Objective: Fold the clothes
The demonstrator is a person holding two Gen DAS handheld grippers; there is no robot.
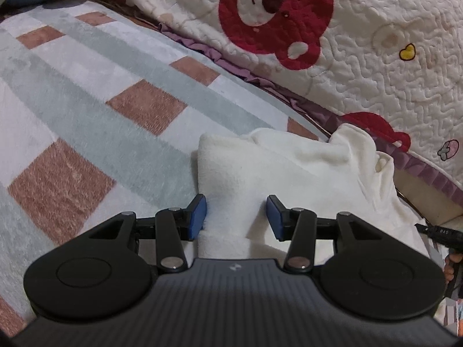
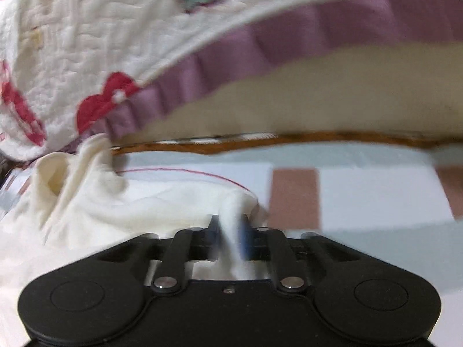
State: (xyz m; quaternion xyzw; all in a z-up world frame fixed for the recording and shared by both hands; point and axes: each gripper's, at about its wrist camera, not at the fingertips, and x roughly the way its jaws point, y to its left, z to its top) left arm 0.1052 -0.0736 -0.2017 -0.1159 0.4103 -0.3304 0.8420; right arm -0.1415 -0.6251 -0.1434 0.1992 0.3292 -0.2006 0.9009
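Left wrist view: left gripper [image 1: 236, 217], jaws apart over white garment [image 1: 277, 170] lying on checked blanket [image 1: 95, 110], beside bear-print quilt [image 1: 361, 52].

Right wrist view, blurred: right gripper [image 2: 230, 225] clamped on raised garment fold [image 2: 234, 202]; quilt behind.

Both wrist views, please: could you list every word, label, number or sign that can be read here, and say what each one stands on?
No text reads with certainty.
Small pale characters, too small to read, on the black part at the right edge of the left wrist view.
A small embossed logo, not letters, on the left gripper body.
The quilt carries only pictures: bears and hearts.
The right wrist view, where the right gripper pinches the white garment, shows no writing.
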